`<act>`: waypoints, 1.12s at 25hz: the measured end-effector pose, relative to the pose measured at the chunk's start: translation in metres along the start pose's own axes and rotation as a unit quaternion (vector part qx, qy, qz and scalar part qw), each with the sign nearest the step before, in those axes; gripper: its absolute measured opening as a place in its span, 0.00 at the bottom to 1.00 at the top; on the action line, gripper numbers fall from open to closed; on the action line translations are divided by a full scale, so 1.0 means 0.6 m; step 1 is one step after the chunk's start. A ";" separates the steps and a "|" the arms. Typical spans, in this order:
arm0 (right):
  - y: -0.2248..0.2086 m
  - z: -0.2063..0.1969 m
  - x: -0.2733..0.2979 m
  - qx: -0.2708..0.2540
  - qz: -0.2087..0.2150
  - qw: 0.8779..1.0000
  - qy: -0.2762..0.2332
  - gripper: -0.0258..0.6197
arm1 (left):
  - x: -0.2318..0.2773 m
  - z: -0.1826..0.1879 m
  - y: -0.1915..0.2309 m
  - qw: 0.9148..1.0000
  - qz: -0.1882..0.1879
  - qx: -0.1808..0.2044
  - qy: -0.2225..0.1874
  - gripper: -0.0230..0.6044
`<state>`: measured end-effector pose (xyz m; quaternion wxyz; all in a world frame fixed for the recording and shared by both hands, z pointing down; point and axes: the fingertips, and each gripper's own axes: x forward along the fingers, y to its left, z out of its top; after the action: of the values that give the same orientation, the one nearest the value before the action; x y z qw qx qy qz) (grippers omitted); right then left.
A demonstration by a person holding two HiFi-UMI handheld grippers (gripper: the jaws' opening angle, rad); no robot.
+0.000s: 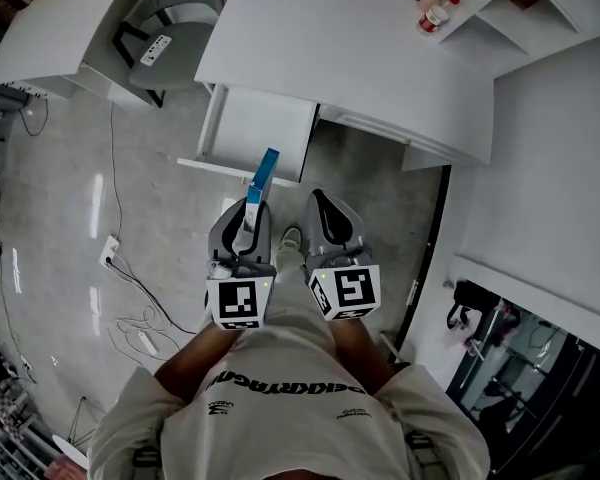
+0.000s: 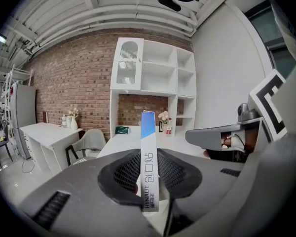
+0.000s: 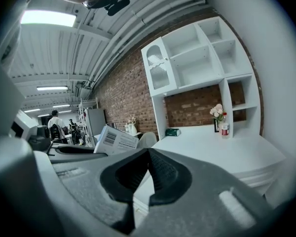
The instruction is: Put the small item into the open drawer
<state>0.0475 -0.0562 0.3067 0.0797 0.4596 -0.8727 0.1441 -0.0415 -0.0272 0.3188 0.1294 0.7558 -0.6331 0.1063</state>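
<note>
The slim blue-and-white cardboard box (image 1: 264, 174) sits clamped by its lower end in our left gripper (image 1: 248, 218), long end leading, probably to drop cleanly into the open white drawer (image 1: 265, 128) at twelve o'clock. Our right gripper (image 1: 326, 216), at three o'clock, is closed, empty.

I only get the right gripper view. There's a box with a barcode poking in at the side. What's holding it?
Observer: The left gripper. Its fingers are shut on that box, which sticks up between them.
Operator: What colour is it?
Observer: White with a blue top end, as the left gripper view shows.
Operator: Is the drawer open?
Observer: Yes. In the head view the drawer is pulled out from under the desk, just ahead of the box.
</note>
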 end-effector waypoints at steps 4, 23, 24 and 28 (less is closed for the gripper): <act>-0.010 -0.015 0.044 0.006 -0.024 1.000 0.019 0.04 | 0.048 -0.017 0.028 0.999 -0.028 0.000 0.021 0.17; -0.087 -0.163 0.200 0.039 -0.083 0.992 0.089 0.04 | 0.293 -0.180 0.092 0.987 -0.072 0.016 0.144 0.17; -0.092 -0.172 0.204 0.040 -0.085 0.991 0.092 0.04 | 0.306 -0.192 0.094 0.985 -0.071 0.017 0.153 0.17; -0.109 -0.204 0.220 0.049 -0.095 0.989 0.106 0.04 | 0.350 -0.232 0.099 0.982 -0.066 0.022 0.177 0.17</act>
<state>0.0276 -0.1545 0.4698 0.1625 0.5261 -0.8036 0.2262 -0.0628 -0.1865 0.5222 0.2294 0.7679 -0.5465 0.2432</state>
